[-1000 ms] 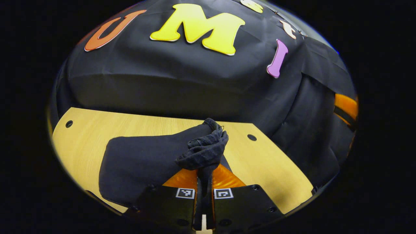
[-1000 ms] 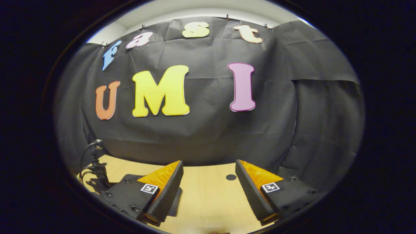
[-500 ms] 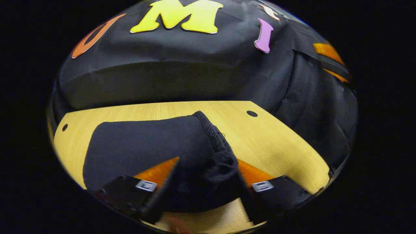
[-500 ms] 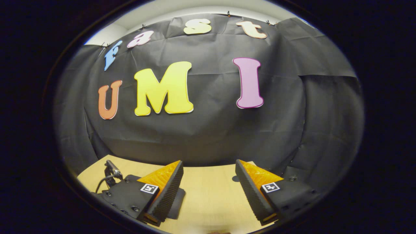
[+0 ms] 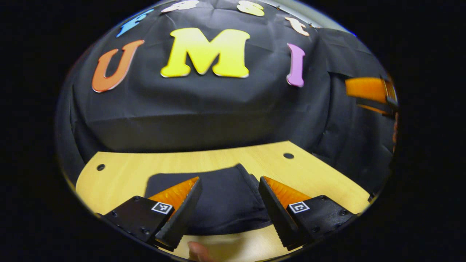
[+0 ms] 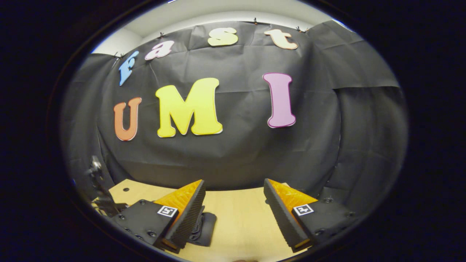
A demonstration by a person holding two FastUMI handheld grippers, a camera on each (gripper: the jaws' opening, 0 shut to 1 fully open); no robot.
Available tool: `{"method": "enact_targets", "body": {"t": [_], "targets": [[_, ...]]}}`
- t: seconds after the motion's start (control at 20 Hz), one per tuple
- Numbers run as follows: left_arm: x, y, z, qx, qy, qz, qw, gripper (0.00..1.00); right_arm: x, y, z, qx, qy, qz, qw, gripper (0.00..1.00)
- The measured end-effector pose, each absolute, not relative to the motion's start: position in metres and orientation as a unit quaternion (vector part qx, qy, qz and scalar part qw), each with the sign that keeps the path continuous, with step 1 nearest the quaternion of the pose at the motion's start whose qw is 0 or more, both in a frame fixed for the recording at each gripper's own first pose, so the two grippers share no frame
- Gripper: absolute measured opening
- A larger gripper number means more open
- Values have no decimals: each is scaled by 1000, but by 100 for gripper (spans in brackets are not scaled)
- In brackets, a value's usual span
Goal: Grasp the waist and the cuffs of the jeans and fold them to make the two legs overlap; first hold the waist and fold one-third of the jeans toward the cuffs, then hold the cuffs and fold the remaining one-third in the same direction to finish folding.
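A second ago the left claw (image 5: 229, 209) was clamped on a bunched edge of the dark denim jeans (image 5: 222, 203); now its fingers stand wide apart with nothing pinched between them, and it has drawn back from the cloth. The jeans lie flat as a compact dark rectangle on the pale yellow wooden bench (image 5: 313, 174), no longer lifted or gathered. I read that as a fold just laid down and let go, and from the small neat shape the folding looks at or near its finish, though how many layers lie stacked cannot be told.

In the left gripper view the jeans sit at the claw's twelve o'clock, just beyond and partly between the fingertips, their ribbed edge running toward one o'clock. A fingertip of the person's hand (image 5: 198, 251) shows at six o'clock.

The right claw (image 6: 233, 214) is spread open as well and holds nothing. In the right gripper view a dark fold of the jeans peeps out beside its finger at about eight o'clock, lying on the bench, with bare wood between the fingers.
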State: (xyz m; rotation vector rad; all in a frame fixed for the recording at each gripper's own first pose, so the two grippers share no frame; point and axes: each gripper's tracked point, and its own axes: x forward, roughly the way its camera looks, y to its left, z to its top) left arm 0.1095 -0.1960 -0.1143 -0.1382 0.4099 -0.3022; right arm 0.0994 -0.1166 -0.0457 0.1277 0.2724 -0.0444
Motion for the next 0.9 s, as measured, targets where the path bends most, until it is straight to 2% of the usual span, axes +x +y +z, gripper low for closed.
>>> {"method": "enact_targets", "body": {"t": [0.05, 0.1, 0.15, 0.2, 0.35, 0.4, 0.45, 0.5, 0.9], "targets": [[109, -177, -96, -82, 190, -135, 969, 100, 97, -109, -43, 62, 133, -19, 989, 99], [108, -158, -79, -95, 174, -121, 973, 99, 94, -102, -38, 61, 127, -18, 990, 99], [108, -139, -60, -103, 158, -105, 977, 99, 91, -95, -33, 64, 122, -15, 990, 99], [107, -118, -43, -107, 143, -91, 980, 99, 89, -86, -29, 69, 117, -12, 991, 94], [96, -66, 4, -111, 101, -57, 987, 96, 80, -64, -16, 65, 103, -4, 992, 94], [91, -51, 16, -112, 89, -49, 988, 100, 76, -58, -13, 60, 100, -1, 993, 94], [86, -40, 26, -110, 79, -43, 990, 98, 72, -51, -8, 58, 96, 2, 994, 99], [81, -30, 34, -107, 72, -37, 991, 98, 68, -45, -4, 58, 93, 4, 994, 94], [40, -2, 54, -73, 52, -36, 995, 100, 39, -15, 20, 55, 72, 11, 996, 94]]}}
